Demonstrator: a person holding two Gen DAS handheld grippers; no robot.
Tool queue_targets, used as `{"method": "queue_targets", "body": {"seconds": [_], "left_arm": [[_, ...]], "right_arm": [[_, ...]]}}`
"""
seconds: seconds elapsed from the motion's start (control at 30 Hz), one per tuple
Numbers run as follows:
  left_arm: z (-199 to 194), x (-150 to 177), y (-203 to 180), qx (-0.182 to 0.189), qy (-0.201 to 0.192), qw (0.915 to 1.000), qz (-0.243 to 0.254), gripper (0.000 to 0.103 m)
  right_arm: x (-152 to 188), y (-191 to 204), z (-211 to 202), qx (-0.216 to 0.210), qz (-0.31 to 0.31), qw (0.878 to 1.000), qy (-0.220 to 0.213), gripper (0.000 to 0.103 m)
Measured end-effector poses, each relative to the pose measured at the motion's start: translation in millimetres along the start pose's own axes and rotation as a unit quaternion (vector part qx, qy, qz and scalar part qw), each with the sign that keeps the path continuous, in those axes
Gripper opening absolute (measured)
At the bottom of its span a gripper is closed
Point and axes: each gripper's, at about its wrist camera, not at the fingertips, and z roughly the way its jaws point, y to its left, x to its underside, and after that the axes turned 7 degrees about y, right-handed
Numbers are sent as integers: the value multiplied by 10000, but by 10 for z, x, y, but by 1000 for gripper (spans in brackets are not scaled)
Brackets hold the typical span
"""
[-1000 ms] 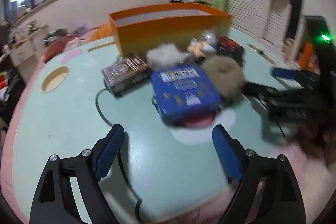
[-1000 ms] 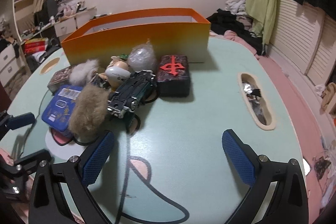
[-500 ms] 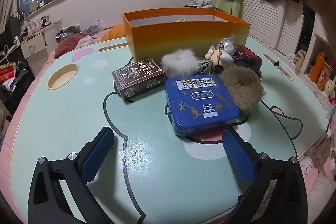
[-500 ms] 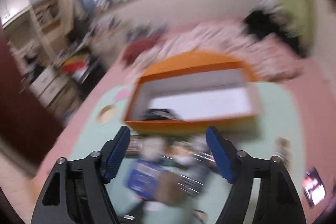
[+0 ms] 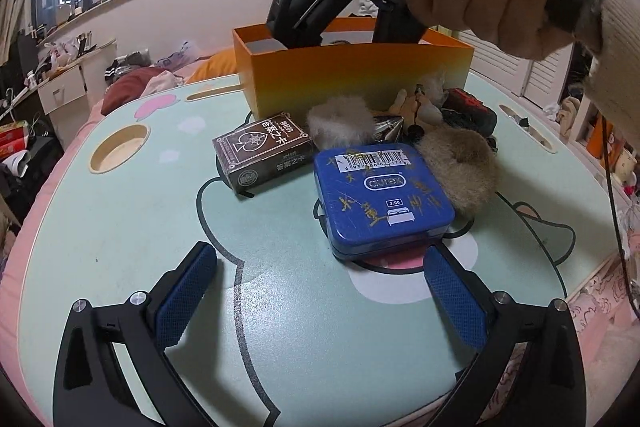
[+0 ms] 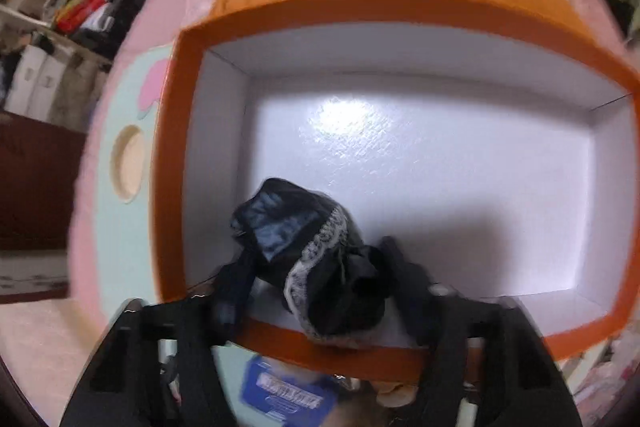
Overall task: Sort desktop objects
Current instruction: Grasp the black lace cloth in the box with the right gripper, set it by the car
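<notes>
An orange box (image 5: 352,75) stands at the back of the mint table (image 5: 120,227); its white inside shows in the right wrist view (image 6: 420,155). My right gripper (image 6: 316,275) points down into the box, around a black lace-trimmed bundle (image 6: 316,259) at the near left; whether it grips it I cannot tell. My left gripper (image 5: 320,291) is open and empty, low over the table, just short of a blue tin (image 5: 382,197). Beside the tin lie a brown card box (image 5: 264,151), a white fluffy ball (image 5: 340,123) and a tan fluffy scrunchie (image 5: 460,167).
A doll (image 5: 420,105) and a black and red case (image 5: 468,109) lie between the scrunchie and the box. The table has a round cup hole (image 5: 118,149) at the left and a slot (image 5: 524,127) at the right. A bed and drawers stand beyond.
My right gripper rose from the table and swung over the orange box, now pointing down into it. My left gripper steadied in front of the blue tin.
</notes>
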Motion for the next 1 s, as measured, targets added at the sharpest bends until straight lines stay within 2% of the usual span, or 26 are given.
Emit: {"method": "queue_targets", "body": {"seconds": [0.13,0.23,0.33,0.47,0.57,0.7,0.8,0.9,0.97,1.0], "left_arm": [[1,1,6,2,-1,10000,18,103],[-17,18,4,12,-2,10000,22,103],[-17,18,-1,8,-5,10000,15,103],[-8,11,-1,3,5,10000,21,103],[-8,8,-2,-1,10,10000,19,103],[-8,10,-6,-10,8,10000,18,103],[-8,12,-6,-6,8,10000,16,103],[-9,11,-11,-13,6,10000,21,103],[-12,12,-11,-10,5,10000,22,103],[-11,12,-12,-9,5,10000,20,103]], "right_arm": [[14,-114,-94,-353,47,9992,-189,33],[186,-306,-534,-599,91,9929,-1022,33],[618,-503,-1127,-855,60,9769,-1956,33],[1344,-694,-1415,-1018,103,9601,-2603,33],[1831,-859,-1266,-970,231,9555,-2777,33],[2255,-996,-747,-453,693,9554,-2836,34],[2322,-972,-430,-240,720,9582,-2759,34],[2244,-929,-215,0,844,9607,-2644,36],[2188,-944,-113,55,910,9577,-2731,37],[2200,-932,-92,122,892,9518,-2932,40]]}}
